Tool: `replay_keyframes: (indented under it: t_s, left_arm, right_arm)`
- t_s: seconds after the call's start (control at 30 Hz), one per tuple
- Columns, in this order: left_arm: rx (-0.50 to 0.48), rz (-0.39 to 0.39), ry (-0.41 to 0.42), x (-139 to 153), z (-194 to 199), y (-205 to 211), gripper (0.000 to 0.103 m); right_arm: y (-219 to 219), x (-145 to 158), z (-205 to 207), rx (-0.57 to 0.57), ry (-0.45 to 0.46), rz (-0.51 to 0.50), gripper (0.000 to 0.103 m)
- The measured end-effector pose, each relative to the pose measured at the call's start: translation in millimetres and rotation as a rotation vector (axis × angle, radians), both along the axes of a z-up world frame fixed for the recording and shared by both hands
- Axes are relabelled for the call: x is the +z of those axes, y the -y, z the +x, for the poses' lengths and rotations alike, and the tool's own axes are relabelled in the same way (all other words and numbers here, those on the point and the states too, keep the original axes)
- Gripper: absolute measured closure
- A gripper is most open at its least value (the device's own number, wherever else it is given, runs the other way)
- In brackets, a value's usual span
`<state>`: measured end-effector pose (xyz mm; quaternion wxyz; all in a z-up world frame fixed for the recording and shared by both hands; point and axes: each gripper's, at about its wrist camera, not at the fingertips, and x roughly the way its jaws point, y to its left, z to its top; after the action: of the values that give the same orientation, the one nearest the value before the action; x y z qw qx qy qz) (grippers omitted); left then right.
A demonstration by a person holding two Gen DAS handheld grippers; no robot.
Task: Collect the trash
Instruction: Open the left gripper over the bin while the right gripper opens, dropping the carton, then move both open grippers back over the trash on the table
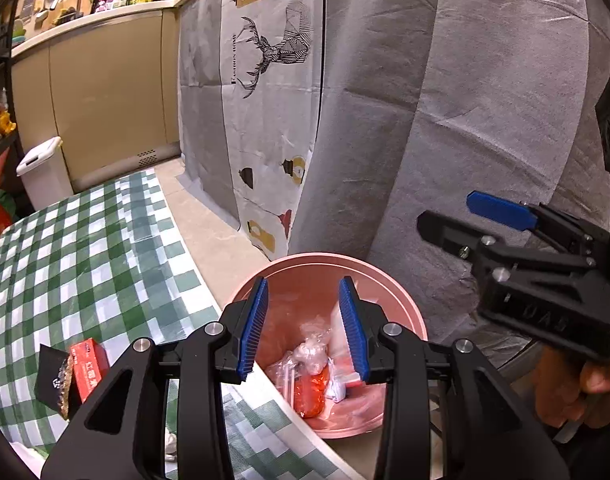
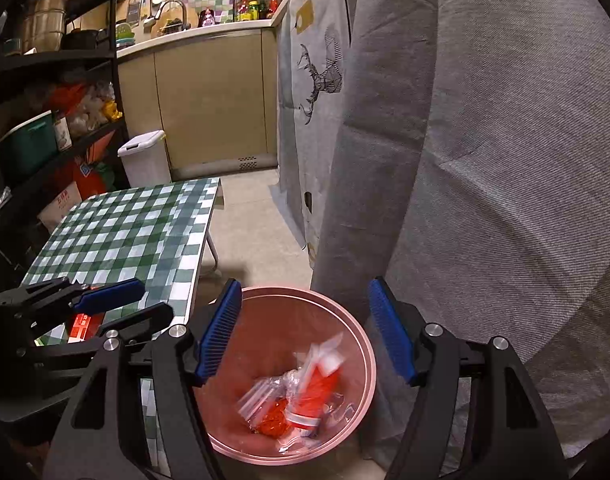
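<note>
A pink round bin stands on the floor beside the table. Inside lie clear plastic wrappers and red and white packets. My left gripper is open and empty, held above the bin's left side at the table edge; it also shows in the right wrist view. My right gripper is open and empty right above the bin, and shows in the left wrist view. A red box and a black packet lie on the table.
The table has a green and white checked cloth. Grey fabric hangs close behind the bin. A white lidded bin stands by the beige cabinets. A black shelf rack is at the left.
</note>
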<state>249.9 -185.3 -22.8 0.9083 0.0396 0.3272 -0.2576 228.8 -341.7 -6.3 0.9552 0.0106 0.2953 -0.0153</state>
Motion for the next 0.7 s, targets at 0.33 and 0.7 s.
replay_keyframes:
  t_s: [0.33, 0.7]
  left_arm:
    - [0.111, -0.045, 0.060, 14.8, -43.0, -43.1, 0.063]
    - [0.220, -0.052, 0.177, 21.6, -117.0, -114.2, 0.063]
  right_arm:
    - [-7.5, 25.7, -35.1, 0.012, 0.114, 0.005, 0.037]
    - [-67.5, 55.4, -94.4, 0.021, 0.207, 0.012, 0.039]
